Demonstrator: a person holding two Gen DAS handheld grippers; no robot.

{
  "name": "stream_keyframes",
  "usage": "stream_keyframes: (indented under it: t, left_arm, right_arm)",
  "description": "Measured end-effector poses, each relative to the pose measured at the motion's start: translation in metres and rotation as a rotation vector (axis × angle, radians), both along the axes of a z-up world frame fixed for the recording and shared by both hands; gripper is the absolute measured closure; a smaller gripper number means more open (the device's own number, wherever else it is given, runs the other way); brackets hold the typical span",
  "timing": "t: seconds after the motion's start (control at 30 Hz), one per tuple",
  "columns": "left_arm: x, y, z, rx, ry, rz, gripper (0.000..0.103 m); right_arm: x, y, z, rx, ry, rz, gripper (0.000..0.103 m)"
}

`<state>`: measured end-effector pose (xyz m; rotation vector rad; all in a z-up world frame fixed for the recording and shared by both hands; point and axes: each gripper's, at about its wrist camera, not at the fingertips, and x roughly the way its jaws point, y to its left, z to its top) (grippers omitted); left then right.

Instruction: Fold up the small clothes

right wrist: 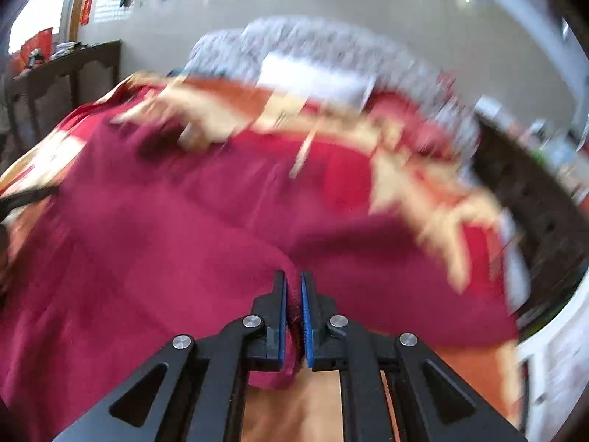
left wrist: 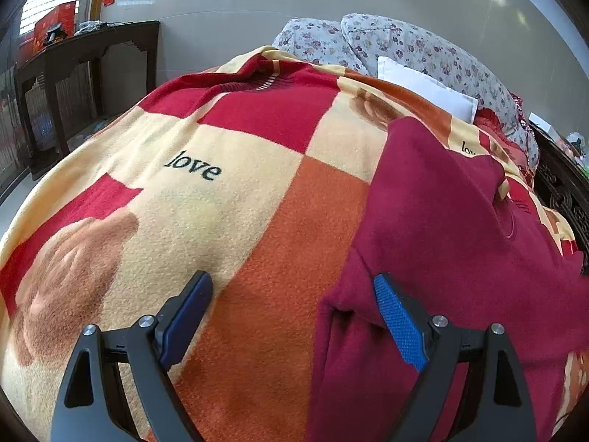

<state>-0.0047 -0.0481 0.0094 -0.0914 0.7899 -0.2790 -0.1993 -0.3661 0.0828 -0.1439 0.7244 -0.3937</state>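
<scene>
A dark red garment (left wrist: 449, 228) lies on a checked red, orange and cream blanket (left wrist: 206, 199) on a bed. My left gripper (left wrist: 292, 287) is open, just above the blanket at the garment's left edge; its right finger (left wrist: 397, 320) is over the cloth, its left finger (left wrist: 191, 309) over the blanket. My right gripper (right wrist: 293, 287) is shut on a fold of the red garment (right wrist: 154, 258) and holds it up; this view is blurred by motion.
Flowered pillows (left wrist: 405, 44) and a white cushion (left wrist: 423, 88) lie at the head of the bed. A dark wooden table (left wrist: 73, 70) stands by the wall at the left. A dark carved bed frame (left wrist: 563, 184) runs along the right side.
</scene>
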Motion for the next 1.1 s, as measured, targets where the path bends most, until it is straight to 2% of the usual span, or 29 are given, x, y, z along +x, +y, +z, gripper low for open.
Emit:
stream_keyframes:
  t: [0.07,0.13,0.17,0.2,0.23,0.33,0.4,0.47,0.53,0.63,0.67,0.73,0.77,0.83,0.87,0.9,1.0,1.1]
  left_arm:
    - [-0.001,0.0,-0.001,0.011,-0.003,0.001,0.014]
    - [-0.001,-0.001,-0.001,0.017,-0.003,0.0,0.014]
    - [-0.001,0.0,-0.001,0.015,-0.003,-0.001,0.014]
    - [-0.001,-0.001,-0.001,0.012,-0.003,-0.002,0.014]
    - [-0.002,-0.001,-0.001,0.006,-0.004,-0.003,0.014]
    - [-0.004,0.001,0.0,-0.007,-0.008,-0.005,0.014]
    - [-0.007,0.0,0.002,-0.01,-0.02,-0.009,0.014]
    - [-0.011,-0.001,0.006,-0.005,-0.034,-0.006,0.014]
    - [-0.012,-0.004,0.01,0.009,-0.036,-0.018,0.014]
    - [-0.022,-0.015,0.021,0.058,-0.051,-0.042,0.014]
    - [-0.027,-0.018,0.027,0.071,-0.063,-0.055,0.014]
    - [-0.035,-0.024,0.036,0.095,-0.088,-0.075,0.014]
    - [-0.041,-0.03,0.043,0.105,-0.101,-0.09,0.014]
    - [-0.047,-0.041,0.049,0.095,-0.085,-0.129,0.009]
    - [-0.048,-0.047,0.05,0.085,-0.065,-0.154,0.009]
    - [-0.049,-0.052,0.05,0.076,-0.05,-0.172,0.009]
    - [-0.052,-0.077,0.046,0.061,0.0,-0.229,0.009]
    - [-0.053,-0.103,0.039,0.068,0.031,-0.283,0.009]
  right_arm:
    - [0.023,-0.013,0.001,-0.026,-0.025,-0.043,0.095]
    - [0.043,-0.028,-0.011,0.002,-0.009,-0.077,0.093]
    - [0.053,-0.038,-0.021,0.029,0.022,-0.097,0.088]
    - [0.057,-0.044,-0.027,0.046,0.053,-0.119,0.079]
    - [0.056,-0.05,-0.028,0.077,0.062,-0.142,0.076]
    - [0.023,-0.048,-0.005,0.145,-0.05,-0.183,0.072]
    - [0.005,-0.037,0.006,0.18,-0.093,-0.15,0.071]
    - [0.005,-0.02,0.002,0.207,-0.063,-0.064,0.071]
    - [0.014,-0.01,-0.011,0.2,-0.018,-0.028,0.071]
    - [0.039,-0.024,-0.052,0.262,0.111,-0.109,0.071]
    - [0.038,-0.03,-0.059,0.31,0.105,-0.121,0.071]
    - [0.026,-0.031,-0.05,0.338,0.059,-0.105,0.071]
    - [0.018,-0.031,-0.043,0.345,0.041,-0.092,0.067]
    - [-0.004,-0.036,-0.031,0.334,-0.004,-0.104,0.049]
    - [-0.014,-0.041,-0.029,0.324,-0.01,-0.122,0.032]
    - [-0.025,-0.051,-0.028,0.316,-0.015,-0.151,0.023]
    - [-0.051,-0.094,-0.033,0.358,-0.029,-0.254,0.023]
    - [-0.081,-0.15,-0.049,0.521,-0.074,-0.39,0.023]
